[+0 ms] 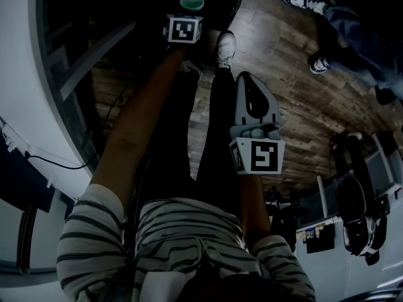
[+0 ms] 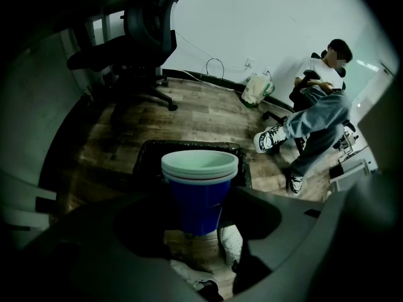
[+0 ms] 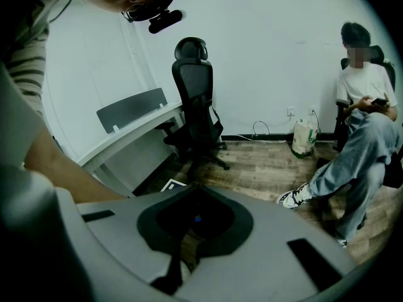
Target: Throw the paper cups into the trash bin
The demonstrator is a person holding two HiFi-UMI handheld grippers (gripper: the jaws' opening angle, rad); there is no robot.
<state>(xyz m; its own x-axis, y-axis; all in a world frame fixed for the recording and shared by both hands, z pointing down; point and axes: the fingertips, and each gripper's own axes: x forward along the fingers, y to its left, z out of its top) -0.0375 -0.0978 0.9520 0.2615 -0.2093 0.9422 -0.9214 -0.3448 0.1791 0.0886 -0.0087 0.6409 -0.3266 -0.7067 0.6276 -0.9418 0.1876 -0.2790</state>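
Observation:
A stack of paper cups, blue outside with pale rims, stands upright between the jaws of my left gripper, which is shut on it. The cups hang over the black-lined trash bin on the wooden floor. From the head view the cups' green-white rim shows just beyond the left gripper's marker cube, above the dark bin. My right gripper is held lower and nearer my body. Its jaws are together with nothing in them, and they point at the floor.
A black office chair stands behind the bin by a white desk. A seated person stretches their legs toward the bin's right side. A bag leans on the wall. My own shoes are beside the bin.

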